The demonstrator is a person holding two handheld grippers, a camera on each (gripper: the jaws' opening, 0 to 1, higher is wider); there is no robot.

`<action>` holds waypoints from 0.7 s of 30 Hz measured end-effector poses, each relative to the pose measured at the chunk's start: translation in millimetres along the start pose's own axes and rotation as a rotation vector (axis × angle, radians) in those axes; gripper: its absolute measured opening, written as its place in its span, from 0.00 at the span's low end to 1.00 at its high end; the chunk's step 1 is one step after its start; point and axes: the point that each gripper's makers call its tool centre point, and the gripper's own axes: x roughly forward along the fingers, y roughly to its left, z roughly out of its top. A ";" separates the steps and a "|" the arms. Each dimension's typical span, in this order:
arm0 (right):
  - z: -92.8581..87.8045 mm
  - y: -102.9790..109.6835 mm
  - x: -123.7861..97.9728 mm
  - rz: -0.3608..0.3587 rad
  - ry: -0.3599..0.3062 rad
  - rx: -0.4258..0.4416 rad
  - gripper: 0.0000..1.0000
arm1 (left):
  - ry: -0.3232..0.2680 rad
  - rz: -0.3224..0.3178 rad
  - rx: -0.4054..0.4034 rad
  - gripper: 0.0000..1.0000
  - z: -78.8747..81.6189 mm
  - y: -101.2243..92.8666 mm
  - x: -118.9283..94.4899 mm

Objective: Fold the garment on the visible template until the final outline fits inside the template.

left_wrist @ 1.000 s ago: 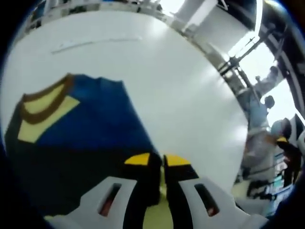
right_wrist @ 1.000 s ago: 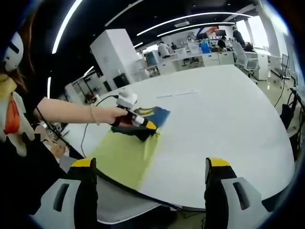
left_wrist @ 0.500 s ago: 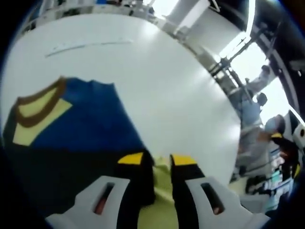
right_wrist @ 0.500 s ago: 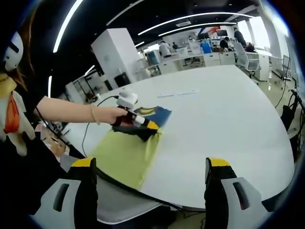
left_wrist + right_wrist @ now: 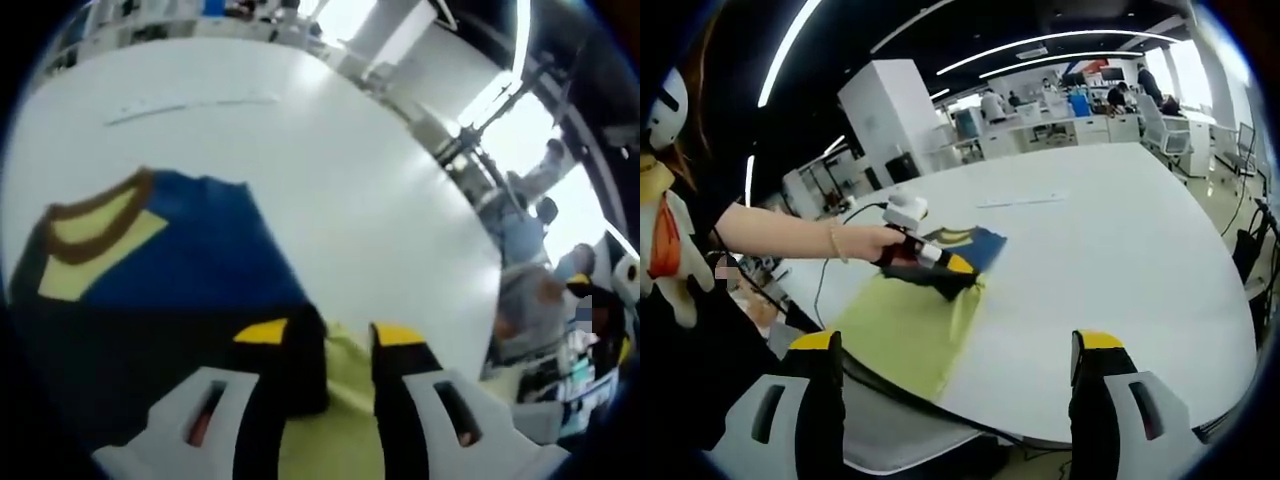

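Left gripper view: left gripper [image 5: 328, 335], jaws spread, straddles the garment [image 5: 150, 270] edge; lifting now risks missing the fabric.

Bright ceiling strips, window glare, soft blur, warped edges

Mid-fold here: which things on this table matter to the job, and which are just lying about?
Job:
dark blue garment with brown-trimmed yellow collar
yellow-green template sheet
left gripper, jaws apart at the garment's edge
right gripper, open, held back

Lying about:
thin white strip on the white table
black cable
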 end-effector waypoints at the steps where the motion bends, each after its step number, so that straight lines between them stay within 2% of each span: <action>1: 0.6 1.2 0.6 0.003 0.000 -0.002 0.94 | -0.003 0.001 0.000 0.30 -0.5 0.3 -2.7; 5: 4.3 7.1 3.7 0.016 -0.002 -0.018 0.95 | -0.021 0.008 -0.002 0.37 -2.2 6.0 -15.1; 9: 8.1 13.0 7.0 0.029 -0.007 -0.032 0.95 | -0.039 0.029 0.000 0.38 -3.6 13.0 -28.7; 16: 11.5 24.6 13.7 0.052 -0.003 -0.054 0.95 | -0.067 0.067 0.011 0.54 -12.9 25.5 -56.6; 21: 13.2 34.8 23.6 0.076 0.004 -0.074 0.95 | -0.092 0.082 0.005 0.61 -23.1 34.4 -83.4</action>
